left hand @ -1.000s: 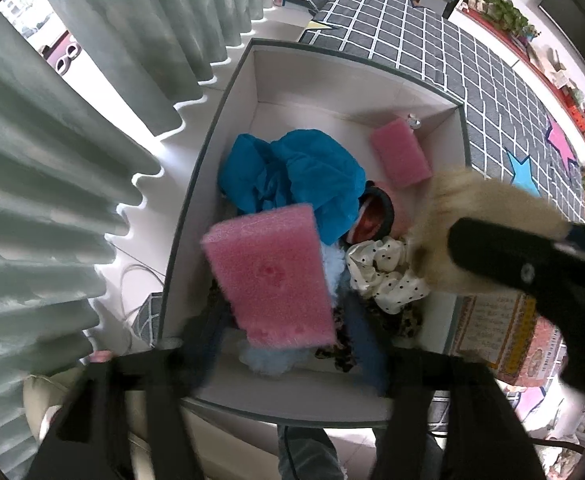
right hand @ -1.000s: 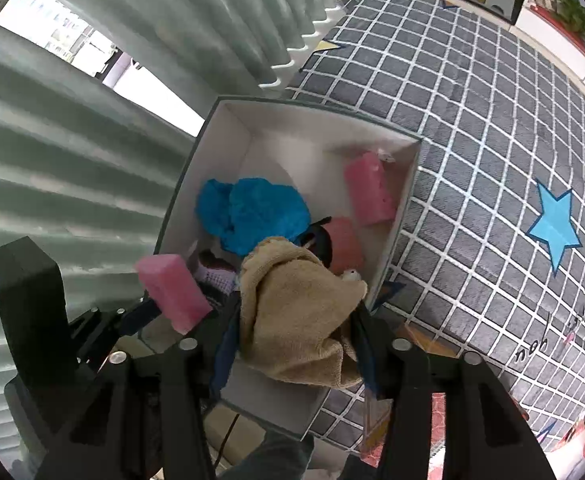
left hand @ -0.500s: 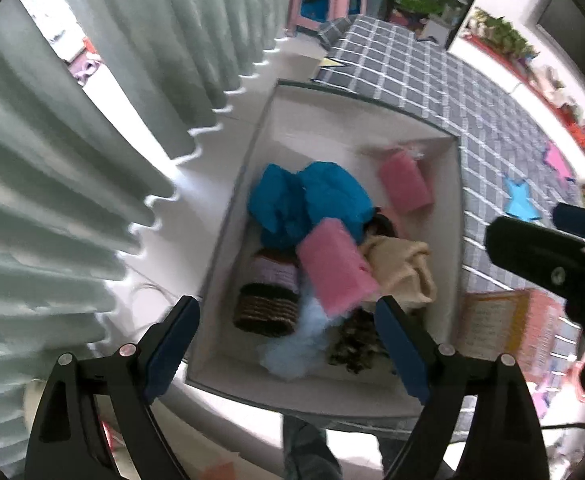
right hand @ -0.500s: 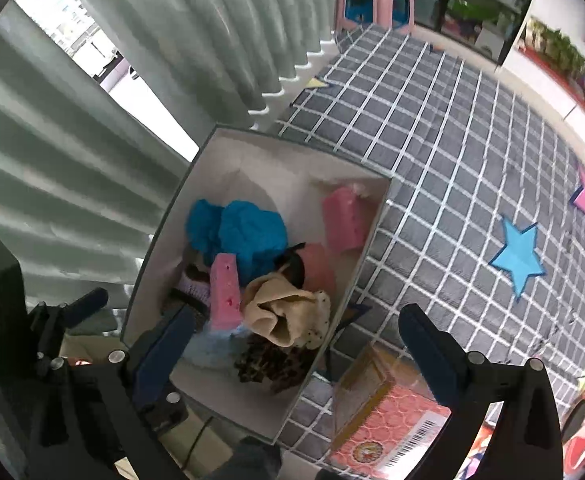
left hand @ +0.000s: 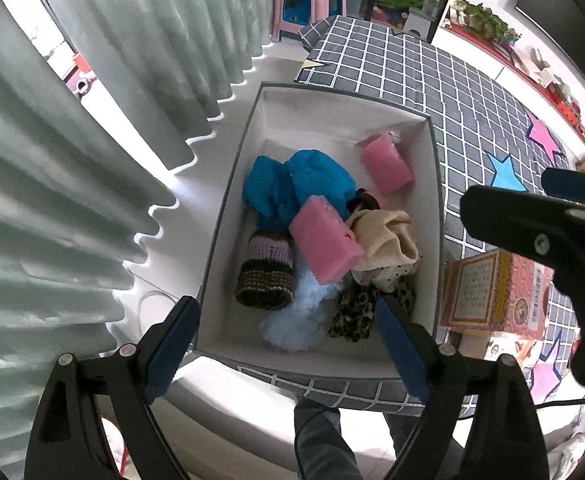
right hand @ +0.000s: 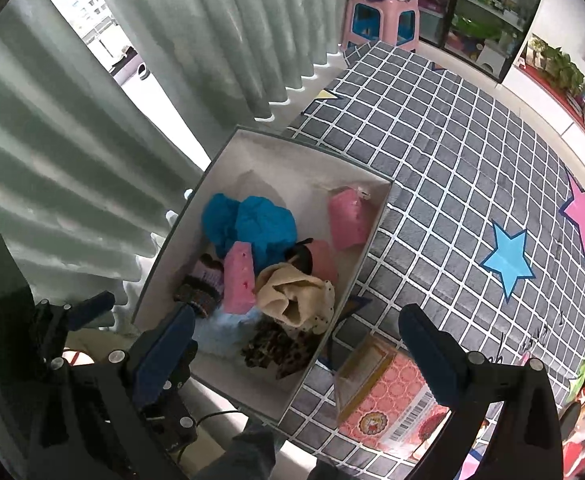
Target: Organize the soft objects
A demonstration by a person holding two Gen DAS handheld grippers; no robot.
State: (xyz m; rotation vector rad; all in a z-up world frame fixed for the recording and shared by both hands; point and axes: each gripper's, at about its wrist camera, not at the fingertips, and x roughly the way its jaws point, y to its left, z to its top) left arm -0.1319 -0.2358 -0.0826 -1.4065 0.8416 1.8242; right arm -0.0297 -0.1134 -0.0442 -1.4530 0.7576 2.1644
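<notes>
Between the blue-padded fingers of the left gripper (left hand: 284, 332), spread wide with nothing in them after just opening further, sat the near end of the white box (left hand: 228, 216), and right there lay a pale blue fluffy piece (left hand: 292, 316) beside a leopard-print cloth (left hand: 356, 308). Just past the fingertips stood a knitted brown-and-lilac piece (left hand: 266, 276) toward the left finger, and a pink foam block (left hand: 326, 248) leaned across the middle of the pile, touching a beige cloth (left hand: 388, 240) toward the right finger, with a dotted white fabric (left hand: 388, 278) under that. Further out, a bright blue crumpled cloth (left hand: 292, 188) filled the left middle of the box, a dark-and-red item (left hand: 366, 200) peeked out beside it, too buried to make out, and a second pink foam block (left hand: 386, 164) rested near the far right wall. Over on the other side, the right gripper (right hand: 296, 344) also had its fingers flung fully apart, having just sprung open, empty, with the box's near right corner and a printed pink carton (right hand: 384, 396) on the grid-patterned mat (right hand: 452, 184) between them. Beyond the box hung the pale green curtain (left hand: 92, 120), and farthest off stood a pink stool (right hand: 380, 20).
</notes>
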